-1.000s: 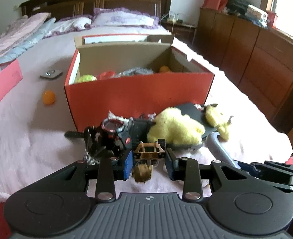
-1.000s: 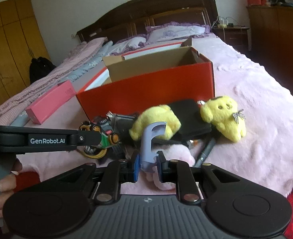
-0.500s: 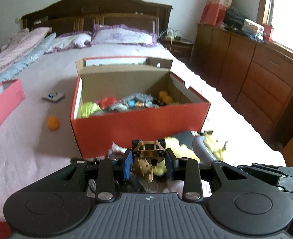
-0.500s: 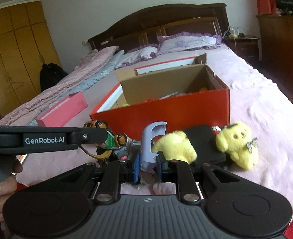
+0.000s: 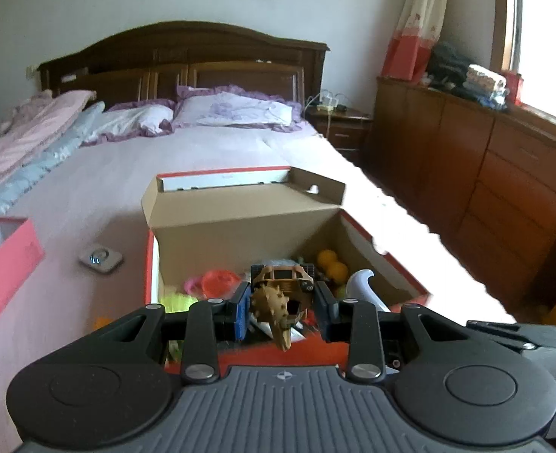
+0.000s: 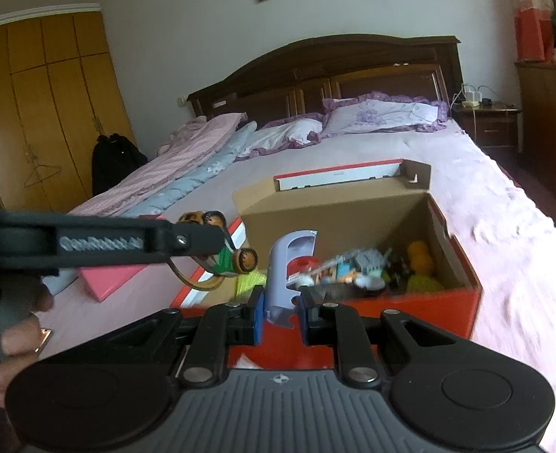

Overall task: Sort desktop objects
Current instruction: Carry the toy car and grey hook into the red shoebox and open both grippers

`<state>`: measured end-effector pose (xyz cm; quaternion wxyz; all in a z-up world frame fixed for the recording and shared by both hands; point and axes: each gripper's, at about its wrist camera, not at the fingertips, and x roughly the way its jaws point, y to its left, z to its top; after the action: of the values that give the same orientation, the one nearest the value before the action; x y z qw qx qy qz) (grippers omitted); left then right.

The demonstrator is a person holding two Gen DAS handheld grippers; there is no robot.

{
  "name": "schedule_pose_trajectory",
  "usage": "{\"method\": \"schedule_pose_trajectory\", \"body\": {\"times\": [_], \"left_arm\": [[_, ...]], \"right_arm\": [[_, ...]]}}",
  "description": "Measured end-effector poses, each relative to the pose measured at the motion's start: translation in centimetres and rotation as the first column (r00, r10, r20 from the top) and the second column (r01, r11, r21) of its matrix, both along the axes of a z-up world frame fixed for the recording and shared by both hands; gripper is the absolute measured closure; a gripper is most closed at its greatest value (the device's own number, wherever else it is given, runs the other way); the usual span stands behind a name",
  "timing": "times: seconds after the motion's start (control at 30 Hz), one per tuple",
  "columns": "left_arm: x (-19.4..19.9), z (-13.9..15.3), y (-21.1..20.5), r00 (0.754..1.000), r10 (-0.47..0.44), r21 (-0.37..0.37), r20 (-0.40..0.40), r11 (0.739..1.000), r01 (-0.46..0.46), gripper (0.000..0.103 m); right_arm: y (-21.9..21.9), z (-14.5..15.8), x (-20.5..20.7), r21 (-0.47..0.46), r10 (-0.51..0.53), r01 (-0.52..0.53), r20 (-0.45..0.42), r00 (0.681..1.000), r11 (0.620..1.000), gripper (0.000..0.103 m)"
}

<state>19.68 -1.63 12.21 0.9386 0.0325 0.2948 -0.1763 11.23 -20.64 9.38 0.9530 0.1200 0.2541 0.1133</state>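
The left gripper point(image 5: 281, 307) is clamping a small tan toy vehicle point(image 5: 282, 294) between its blue pads, with a toothed wheel hanging down below the fingers. The right gripper point(image 6: 281, 307) is gripping a pale blue-grey plastic piece point(image 6: 287, 271) that is standing upright between its fingers. Both are hovering at the near wall of the red shoebox point(image 5: 387, 260), which is sitting open on the bed point(image 5: 89, 196) and is already holding orange balls point(image 5: 331, 264), a red lid and other small things.

To do this step well, I think each hand should be carrying its object forward past the near wall, lowering it over a free part of the box, and only then opening the fingers, so that nothing is falling outside or bouncing out. The two grippers are close to each other, so they should be releasing one after the other.

Compared with one second ago, both grippers are now higher and nearer to the box. The yellow plush toys and the dark items on the bed are no longer in view, and the inside of the box is now showing.
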Motion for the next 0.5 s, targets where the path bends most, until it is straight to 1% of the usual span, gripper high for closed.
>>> {"method": "schedule_pose_trajectory", "body": {"times": [0.07, 0.13, 0.2, 0.23, 0.27, 0.3, 0.33, 0.43, 0.5], "left_arm": [[1.9, -0.4, -0.5, 1.0, 0.01, 0.024, -0.009, 1.0, -0.01, 0.066], [3.3, -0.7, -0.7, 1.0, 0.023, 0.028, -0.012, 0.999, -0.023, 0.06], [3.9, -0.7, -0.7, 0.999, 0.034, 0.029, -0.013, 0.999, -0.034, 0.046], [4.0, -0.7, -0.6, 0.999, 0.043, 0.031, -0.01, 0.999, -0.043, 0.044], [3.9, -0.8, -0.4, 0.999, 0.053, 0.028, -0.007, 0.998, -0.052, 0.037], [3.8, -0.9, -0.2, 0.998, 0.06, 0.024, -0.007, 0.998, -0.06, 0.029], [3.6, -1.1, 0.0, 0.998, 0.063, 0.021, -0.012, 0.998, -0.062, 0.025], [2.9, -1.9, 0.8, 0.997, 0.07, 0.012, -0.029, 0.998, -0.069, 0.023], [2.0, -2.8, 1.0, 0.996, 0.073, 0.019, -0.051, 0.997, -0.073, 0.018]], "right_arm": [[0.1, 0.1, 2.5, 0.004, -0.011, 0.011, -0.016, 1.0, 1.0, 0.084], [0.0, 0.1, 4.5, 0.002, -0.036, 0.036, -0.026, 0.999, 0.999, 0.08], [0.0, 0.0, 5.9, -0.003, -0.061, 0.061, -0.028, 0.998, 0.998, 0.067], [0.0, -0.1, 6.2, -0.006, -0.072, 0.072, -0.021, 0.997, 0.997, 0.066], [-0.1, -0.1, 6.5, -0.006, -0.08, 0.08, -0.019, 0.997, 0.997, 0.066], [-0.2, -0.1, 6.5, -0.005, -0.081, 0.081, -0.018, 0.997, 0.997, 0.066], [-0.2, -0.1, 6.4, -0.003, -0.082, 0.082, -0.017, 0.996, 0.997, 0.066], [-0.5, -1.1, 5.6, -0.011, -0.082, 0.081, -0.025, 0.996, 0.997, 0.065], [-0.7, -1.9, 4.4, -0.024, -0.081, 0.081, -0.037, 0.996, 0.996, 0.065]]}}
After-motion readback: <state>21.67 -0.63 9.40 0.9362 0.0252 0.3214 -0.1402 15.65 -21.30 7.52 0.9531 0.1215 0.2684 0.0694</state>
